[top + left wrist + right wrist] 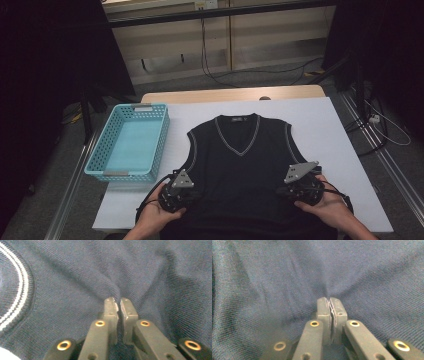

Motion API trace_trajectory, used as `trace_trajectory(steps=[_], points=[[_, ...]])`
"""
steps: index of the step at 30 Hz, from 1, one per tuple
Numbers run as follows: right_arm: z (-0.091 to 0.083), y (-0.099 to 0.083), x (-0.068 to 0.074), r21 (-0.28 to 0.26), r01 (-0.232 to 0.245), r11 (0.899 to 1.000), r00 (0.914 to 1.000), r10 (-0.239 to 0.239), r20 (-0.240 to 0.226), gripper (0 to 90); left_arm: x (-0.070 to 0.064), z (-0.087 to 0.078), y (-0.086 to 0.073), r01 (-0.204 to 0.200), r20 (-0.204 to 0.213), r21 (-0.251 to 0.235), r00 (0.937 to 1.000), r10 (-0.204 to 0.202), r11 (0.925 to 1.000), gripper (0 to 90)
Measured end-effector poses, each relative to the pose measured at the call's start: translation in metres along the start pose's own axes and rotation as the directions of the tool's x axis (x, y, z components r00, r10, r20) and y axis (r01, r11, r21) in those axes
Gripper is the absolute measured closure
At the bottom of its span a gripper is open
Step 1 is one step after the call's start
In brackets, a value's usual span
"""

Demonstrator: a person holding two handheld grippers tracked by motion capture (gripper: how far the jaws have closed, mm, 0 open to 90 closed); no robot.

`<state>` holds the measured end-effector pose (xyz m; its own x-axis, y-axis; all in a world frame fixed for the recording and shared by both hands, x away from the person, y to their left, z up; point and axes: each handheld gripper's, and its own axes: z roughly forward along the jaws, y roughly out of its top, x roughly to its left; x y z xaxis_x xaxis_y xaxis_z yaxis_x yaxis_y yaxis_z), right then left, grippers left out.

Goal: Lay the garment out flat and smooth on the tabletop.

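**Poster1:** High view first: the dark vest [240, 165] lies flat on the white table [345, 150], neck away from the person. The left gripper [186, 192] and right gripper [289, 187] sit at its lower sides, likely so both can lift evenly. The blue basket [131, 142] waits beside it.

**Poster2:** Left gripper view agrees: jaws pinched together on a fold of knit, creases running to the tips, striped armhole trim [15, 300] off to one side. Right gripper view, same story, jaws clamped tight on a bit of fabric.

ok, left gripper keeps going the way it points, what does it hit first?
More of the knit vest: the left gripper is shut on a pinch of it, pointing across the fabric. Beyond that, probably the right gripper.
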<state>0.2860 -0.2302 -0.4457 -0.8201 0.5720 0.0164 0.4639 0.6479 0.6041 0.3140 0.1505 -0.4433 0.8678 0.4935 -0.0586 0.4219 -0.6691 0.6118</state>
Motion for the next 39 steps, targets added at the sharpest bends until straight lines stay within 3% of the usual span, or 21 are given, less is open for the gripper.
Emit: trace_trajectory(steps=[6, 17, 19, 25, 31, 33, 36, 39], points=[[-0.003, -0.003, 0.002, 0.000, 0.013, 1.000, 0.9999, -0.013, -0.001, 89.2, -0.004, -0.006, -0.004, 0.005, -0.001, 0.005, 1.0000, -0.005, 1.0000, 87.3], [-0.016, -0.017, 0.020, 0.019, 0.018, 1.000, 0.9998, -0.018, -0.003, 89.3, -0.014, -0.020, -0.018, -0.005, 0.008, 0.005, 1.0000, 0.005, 1.0000, 87.3], [-0.018, -0.018, 0.023, 0.022, 0.029, 0.999, 0.9995, -0.029, -0.010, 89.3, -0.016, -0.021, -0.019, -0.013, -0.001, 0.012, 0.9999, 0.013, 0.9998, 87.2], [-0.022, -0.020, 0.036, 0.032, 0.053, 0.998, 0.9984, -0.053, -0.021, 89.3, -0.021, -0.027, -0.024, 0.001, 0.031, 0.019, 0.9995, -0.001, 0.9998, 87.3], [-0.025, -0.019, 0.045, 0.032, 0.079, 0.996, 0.9953, -0.077, -0.059, 89.2, -0.036, -0.036, -0.028, -0.025, 0.054, 0.013, 0.9983, 0.024, 0.9996, 87.3], [-0.026, -0.018, 0.047, 0.033, 0.085, 0.996, 0.9942, -0.083, -0.069, 89.2, -0.036, -0.038, -0.030, -0.011, 0.049, 0.001, 0.9987, 0.011, 0.9999, 87.1], [-0.027, -0.019, 0.042, -0.009, 0.044, 0.999, 0.9970, -0.044, -0.063, 87.2, -0.030, -0.039, -0.028, 0.022, 0.042, -0.033, 0.9989, -0.021, 0.9992, 83.1], [-0.029, -0.021, 0.037, -0.040, 0.017, 0.999, 0.9991, -0.018, -0.039, 71.3, -0.024, -0.040, -0.026, 0.039, 0.027, -0.047, 0.9989, -0.037, 0.9981, 68.8]])
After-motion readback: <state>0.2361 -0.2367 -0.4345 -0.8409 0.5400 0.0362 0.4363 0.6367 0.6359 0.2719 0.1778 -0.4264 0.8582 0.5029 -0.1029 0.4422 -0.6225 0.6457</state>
